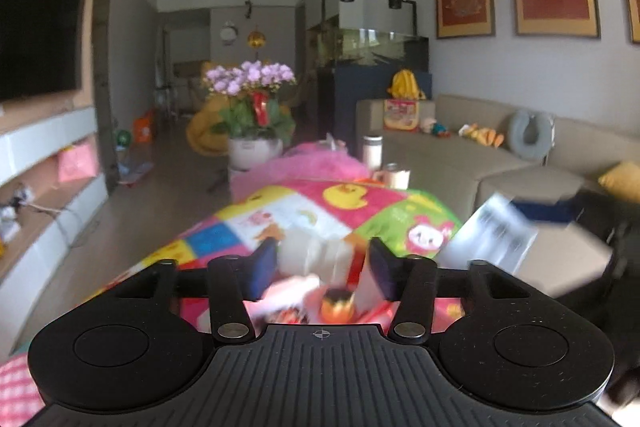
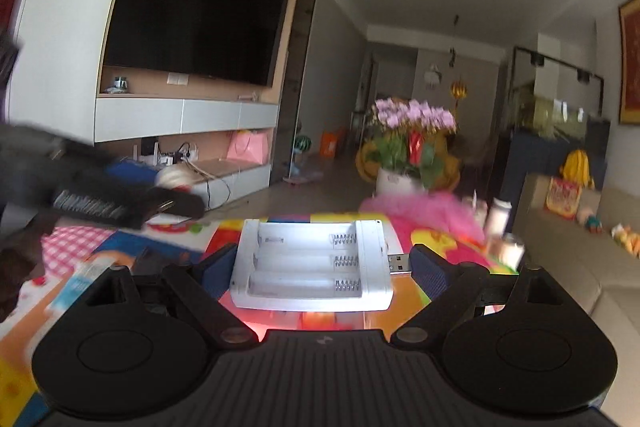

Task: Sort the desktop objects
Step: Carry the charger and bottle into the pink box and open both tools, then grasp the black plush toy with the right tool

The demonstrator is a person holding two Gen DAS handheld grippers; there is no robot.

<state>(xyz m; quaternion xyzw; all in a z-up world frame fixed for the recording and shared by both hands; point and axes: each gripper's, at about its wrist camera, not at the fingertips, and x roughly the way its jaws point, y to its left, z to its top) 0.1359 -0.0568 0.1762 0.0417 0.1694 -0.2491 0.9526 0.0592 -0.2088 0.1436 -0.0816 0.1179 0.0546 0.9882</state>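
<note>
In the right wrist view my right gripper is shut on a white three-slot battery charger. One pad is on its left end and the other on its USB plug. It hangs above the colourful cartoon mat. The left wrist view shows the same charger blurred at the right. My left gripper has its blue pads apart. A blurred white object shows between them, with neither pad clearly pressing on it. A small gold-topped thing lies below. The left gripper also appears blurred at the left of the right wrist view.
Beyond the mat are a pink fluffy cloth, a white flask, a mug and a potted orchid. A beige sofa runs along the right. A television hangs over shelves on the left.
</note>
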